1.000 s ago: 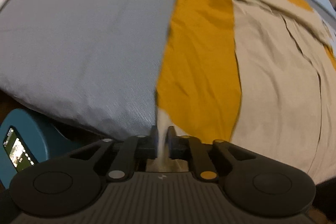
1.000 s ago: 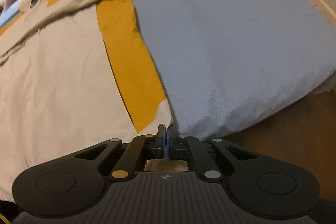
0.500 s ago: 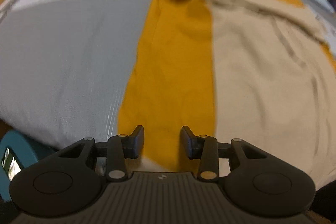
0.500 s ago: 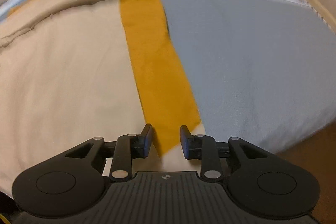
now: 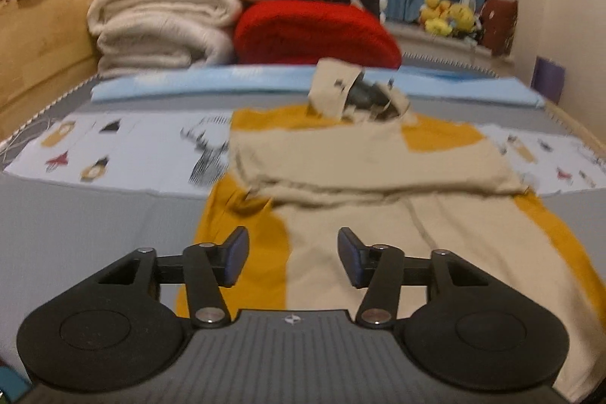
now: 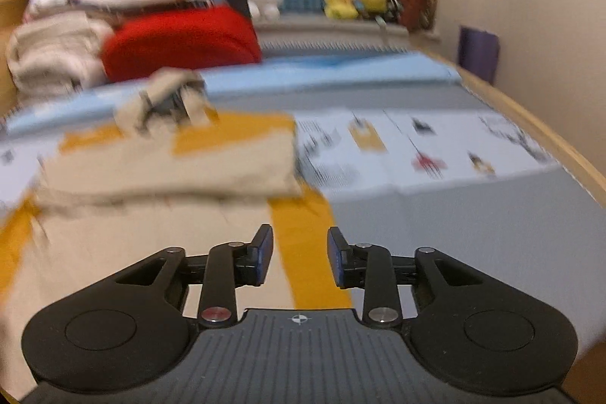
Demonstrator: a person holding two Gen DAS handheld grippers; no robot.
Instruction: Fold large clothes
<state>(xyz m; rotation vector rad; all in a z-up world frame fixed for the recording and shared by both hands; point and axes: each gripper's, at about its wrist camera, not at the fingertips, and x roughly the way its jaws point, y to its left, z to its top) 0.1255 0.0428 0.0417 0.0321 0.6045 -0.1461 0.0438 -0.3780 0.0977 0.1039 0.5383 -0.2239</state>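
Observation:
A beige and mustard-yellow garment (image 5: 371, 214) lies flat on the bed, its sleeves folded across the chest and its collar (image 5: 352, 93) at the far end. It also shows in the right wrist view (image 6: 159, 199). My left gripper (image 5: 293, 258) is open and empty above the garment's near left part, over the yellow side band (image 5: 242, 245). My right gripper (image 6: 299, 254) is open and empty above the garment's near right yellow band (image 6: 306, 252).
The bed has a grey cover (image 5: 94, 226) and a printed white sheet (image 6: 435, 146). A pile of folded blankets and a red cushion (image 5: 314, 33) stands at the bed's far end. Wooden bed sides (image 6: 530, 127) run along both edges. Plush toys (image 6: 356, 0) sit by the blue curtain.
Both grippers let go of the garment's bottom corners, opened wide, and tilted up from looking down at the hem to looking level along the bed.

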